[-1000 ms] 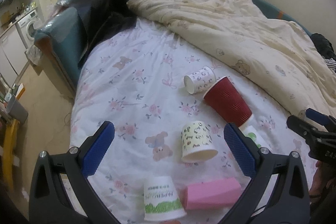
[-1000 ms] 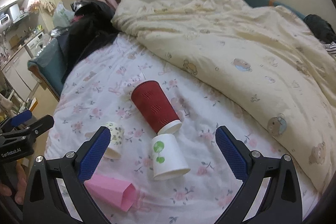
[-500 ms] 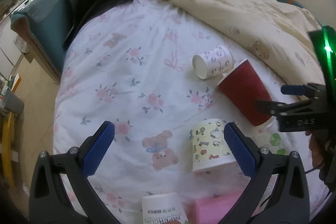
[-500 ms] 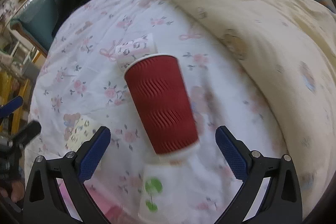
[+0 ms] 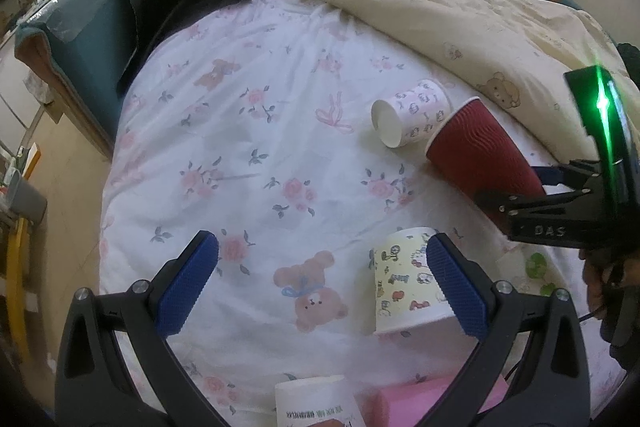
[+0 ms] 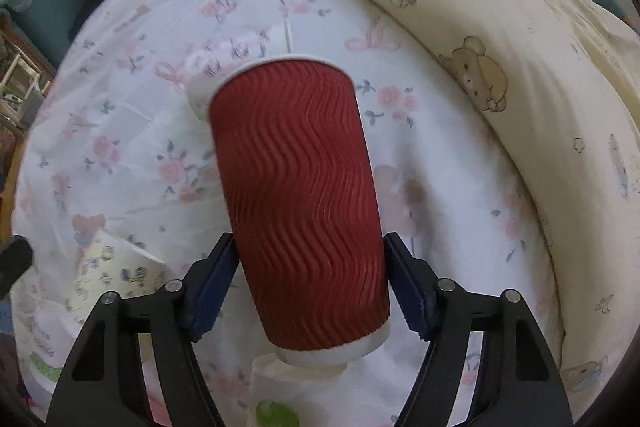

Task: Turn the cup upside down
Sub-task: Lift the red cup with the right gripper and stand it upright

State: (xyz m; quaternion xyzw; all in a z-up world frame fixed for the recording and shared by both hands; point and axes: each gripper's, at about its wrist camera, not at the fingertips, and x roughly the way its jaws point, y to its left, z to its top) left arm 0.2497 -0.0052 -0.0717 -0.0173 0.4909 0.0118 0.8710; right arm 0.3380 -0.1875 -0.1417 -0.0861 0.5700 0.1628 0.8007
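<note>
A red ribbed paper cup (image 6: 298, 211) lies on its side on the floral bed sheet (image 6: 120, 131), its rim pointing away from my right gripper. My right gripper (image 6: 308, 283) is shut on the red cup near its base, both blue pads against its sides. In the left wrist view the red cup (image 5: 480, 151) lies at the right with the right gripper (image 5: 516, 187) around it. My left gripper (image 5: 320, 283) is open and empty above the sheet, its right pad in front of a yellow cartoon cup (image 5: 404, 283).
A pink-patterned cup (image 5: 412, 111) lies on its side beside the red cup's rim. A white cup with green print (image 6: 276, 395) lies under the red cup's base. A pink box (image 5: 432, 399) and a white lettered cup (image 5: 316, 407) lie near me. A cream duvet (image 5: 440, 3) covers the far right.
My right gripper has moved in onto the red cup and closed on it. My left gripper has moved forward and lower over the sheet, still open.
</note>
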